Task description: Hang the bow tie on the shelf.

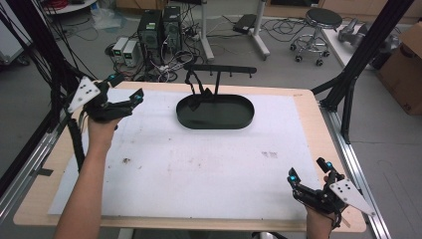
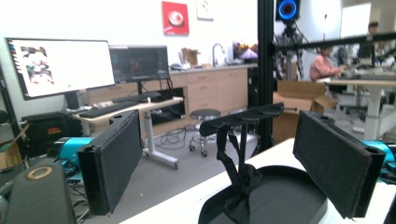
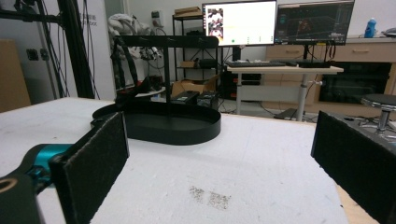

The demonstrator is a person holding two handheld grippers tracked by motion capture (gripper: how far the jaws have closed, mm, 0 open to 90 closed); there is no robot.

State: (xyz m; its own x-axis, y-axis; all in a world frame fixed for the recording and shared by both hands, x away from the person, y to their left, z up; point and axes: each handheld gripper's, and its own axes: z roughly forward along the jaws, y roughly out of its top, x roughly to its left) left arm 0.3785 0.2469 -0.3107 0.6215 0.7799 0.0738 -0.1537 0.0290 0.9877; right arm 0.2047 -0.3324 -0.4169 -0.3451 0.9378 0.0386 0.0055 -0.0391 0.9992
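your left gripper (image 1: 130,99), jaws apart, sits upper left facing the black strap (image 2: 239,186) hanging on the black oval tray stand (image 1: 215,112), probably lining up a grab; your right gripper (image 1: 307,179) waits open, lower right.

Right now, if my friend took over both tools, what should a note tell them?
Left tool: open, holding nothing, raised over the table's far left, aimed at the black stand.
Right tool: open, holding nothing, low at the near right edge.
Black strap: hangs from the stand's bar, its end lying in the oval tray.
Done: nothing is gripped yet.
Left: probably grasping the strap; the left tool is nearer.
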